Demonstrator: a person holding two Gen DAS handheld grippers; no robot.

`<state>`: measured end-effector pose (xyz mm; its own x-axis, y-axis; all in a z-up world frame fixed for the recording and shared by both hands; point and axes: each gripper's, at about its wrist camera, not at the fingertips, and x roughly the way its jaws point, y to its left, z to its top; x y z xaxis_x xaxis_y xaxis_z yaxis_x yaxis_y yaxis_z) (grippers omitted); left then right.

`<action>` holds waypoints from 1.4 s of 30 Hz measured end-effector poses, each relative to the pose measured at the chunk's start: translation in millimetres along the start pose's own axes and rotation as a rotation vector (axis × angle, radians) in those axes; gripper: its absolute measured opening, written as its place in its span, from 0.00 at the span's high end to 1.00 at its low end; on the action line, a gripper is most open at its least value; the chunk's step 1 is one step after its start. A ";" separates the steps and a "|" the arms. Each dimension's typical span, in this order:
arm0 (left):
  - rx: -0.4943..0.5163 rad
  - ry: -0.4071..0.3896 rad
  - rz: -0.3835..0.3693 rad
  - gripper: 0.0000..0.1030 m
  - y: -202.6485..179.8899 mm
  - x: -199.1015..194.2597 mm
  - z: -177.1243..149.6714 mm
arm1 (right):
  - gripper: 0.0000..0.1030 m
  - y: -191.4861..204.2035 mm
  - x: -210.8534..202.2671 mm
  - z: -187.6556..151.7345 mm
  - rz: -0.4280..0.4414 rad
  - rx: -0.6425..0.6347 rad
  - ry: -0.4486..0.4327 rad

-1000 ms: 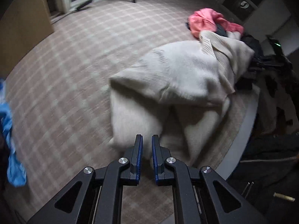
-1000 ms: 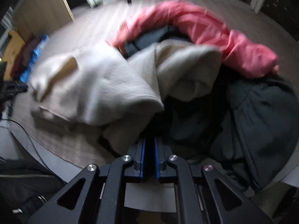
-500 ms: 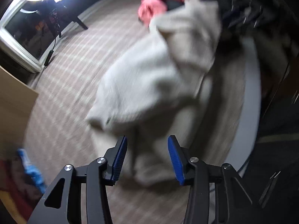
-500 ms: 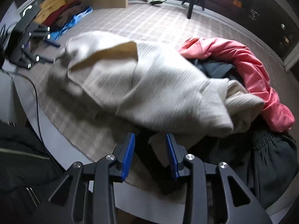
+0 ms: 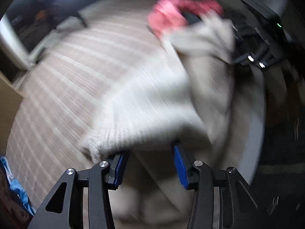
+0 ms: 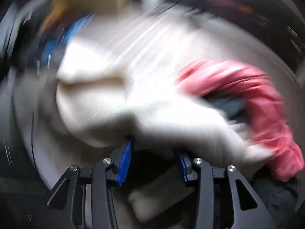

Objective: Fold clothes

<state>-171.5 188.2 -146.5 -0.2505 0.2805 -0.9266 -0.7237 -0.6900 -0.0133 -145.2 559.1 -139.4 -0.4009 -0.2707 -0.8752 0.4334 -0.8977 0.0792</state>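
Just ahead of the left gripper [image 5: 150, 164], a cream knit sweater [image 5: 144, 106] lies heaped on the checked cloth [image 5: 72, 80] that covers the bench. Its near hem hangs over the tips of both blue pads [image 5: 180, 164], while the gap between them frames only a lower fold of the same cream fabric. The jaws stand partly apart, having just been opening, and neither pad presses on anything, so the left gripper holds nothing. Beyond the sweater, on the far right, sits a pink garment [image 5: 171, 13] with something dark tucked into it. Low at the left edge there is a scrap of blue cloth [image 5: 17, 189].

Right in front of the right gripper [image 6: 153, 162], the same sweater [image 6: 118, 99] spreads wide, one lobe drooping over the fingertips. These jaws also stand partly apart, having just been opening, and the space between them is dark and free of cloth in any grip. To the right and beyond lies the pink garment [image 6: 253, 97], draped over a dark garment [image 6: 226, 105]. Below the gripper's fingers a pale fold shows; whether it belongs to the sweater cannot be told. Both views are heavily smeared, so fine detail is lost.
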 end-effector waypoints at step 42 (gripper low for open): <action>-0.008 0.181 -0.078 0.40 88.7 112.5 98.6 | 0.51 -85.7 68.8 88.3 0.149 0.018 0.217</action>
<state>-327.2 224.4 -214.9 -0.0736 0.2090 -0.9751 -0.7311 -0.6764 -0.0898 -281.2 586.7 -164.3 -0.1505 -0.3218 -0.9348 0.4597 -0.8599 0.2221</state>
